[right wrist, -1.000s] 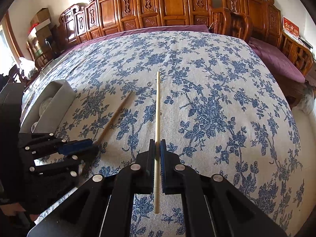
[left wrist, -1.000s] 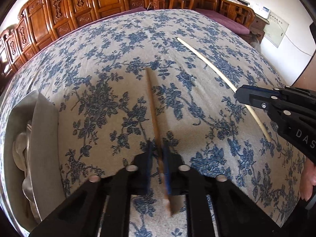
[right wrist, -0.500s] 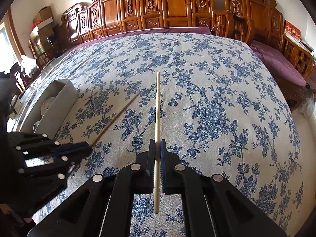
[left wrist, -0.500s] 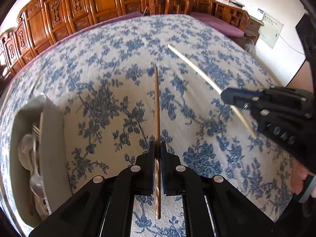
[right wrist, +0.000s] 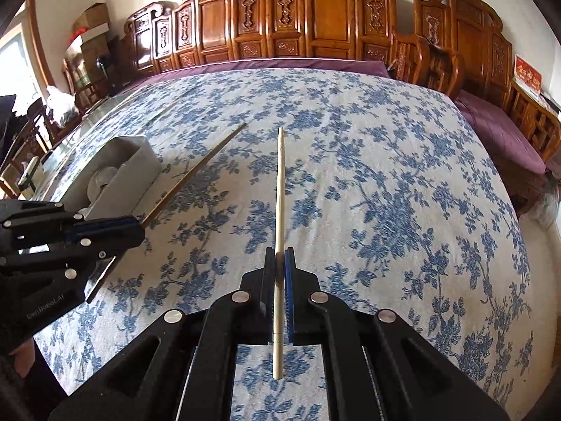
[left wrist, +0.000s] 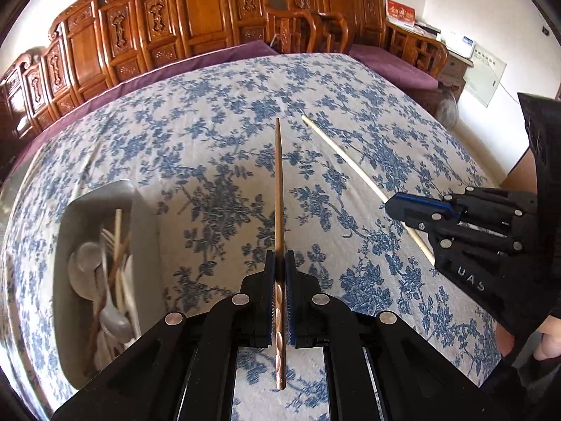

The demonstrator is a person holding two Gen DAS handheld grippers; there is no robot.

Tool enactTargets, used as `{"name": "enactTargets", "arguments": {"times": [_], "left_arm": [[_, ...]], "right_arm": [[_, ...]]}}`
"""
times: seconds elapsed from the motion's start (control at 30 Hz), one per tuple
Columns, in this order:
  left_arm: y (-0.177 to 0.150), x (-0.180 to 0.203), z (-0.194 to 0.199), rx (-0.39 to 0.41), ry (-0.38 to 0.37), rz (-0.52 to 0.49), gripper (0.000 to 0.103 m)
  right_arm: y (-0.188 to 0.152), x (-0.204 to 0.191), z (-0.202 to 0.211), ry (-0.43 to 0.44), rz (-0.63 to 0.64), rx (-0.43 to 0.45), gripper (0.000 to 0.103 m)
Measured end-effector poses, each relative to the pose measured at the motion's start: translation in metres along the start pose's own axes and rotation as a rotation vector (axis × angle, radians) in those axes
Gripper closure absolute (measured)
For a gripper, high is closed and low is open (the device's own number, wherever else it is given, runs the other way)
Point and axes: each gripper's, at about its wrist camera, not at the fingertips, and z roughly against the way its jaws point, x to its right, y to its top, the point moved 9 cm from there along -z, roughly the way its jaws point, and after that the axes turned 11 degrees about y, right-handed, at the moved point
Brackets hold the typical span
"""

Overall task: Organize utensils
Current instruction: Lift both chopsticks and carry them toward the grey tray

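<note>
Above the blue-flowered tablecloth (left wrist: pixel 217 161), a brown twisted-handle chopstick (left wrist: pixel 279 189) is pinched by the left gripper (left wrist: pixel 279 273), now lifted and steadied from its earlier blur; a pale wooden chopstick (right wrist: pixel 279 193) is likewise pinched by the right gripper (right wrist: pixel 279 270). Both have been raised, so delivery to the grey utensil tray (left wrist: pixel 147 231) at left seems next.

Home: carved wood chairs (right wrist: pixel 326 14), floral tablecloth (right wrist: pixel 385 175).

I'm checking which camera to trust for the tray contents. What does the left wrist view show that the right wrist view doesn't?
Only the left wrist view shows inside the grey tray: spoons, a fork and chopsticks. Only the right wrist view shows the cardboard boxes at the far left. Both show the brown chopstick in the left gripper and the pale chopstick in the right gripper.
</note>
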Motion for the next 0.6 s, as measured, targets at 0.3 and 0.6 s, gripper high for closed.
{"name": "enactTargets", "arguments": {"times": [0.3,0.6], "left_arm": [[0.002,-0.044,0.022,0.035,0.019,0.048,0.099],[-0.007,-0.094,0.037,0.047,0.061,0.088,0.098]], "right_arm": [[0.01,-0.041,0.0,0.008,0.081,0.02,0.097],[0.015,-0.083,0.003,0.034,0.143,0.042,0.097]]}}
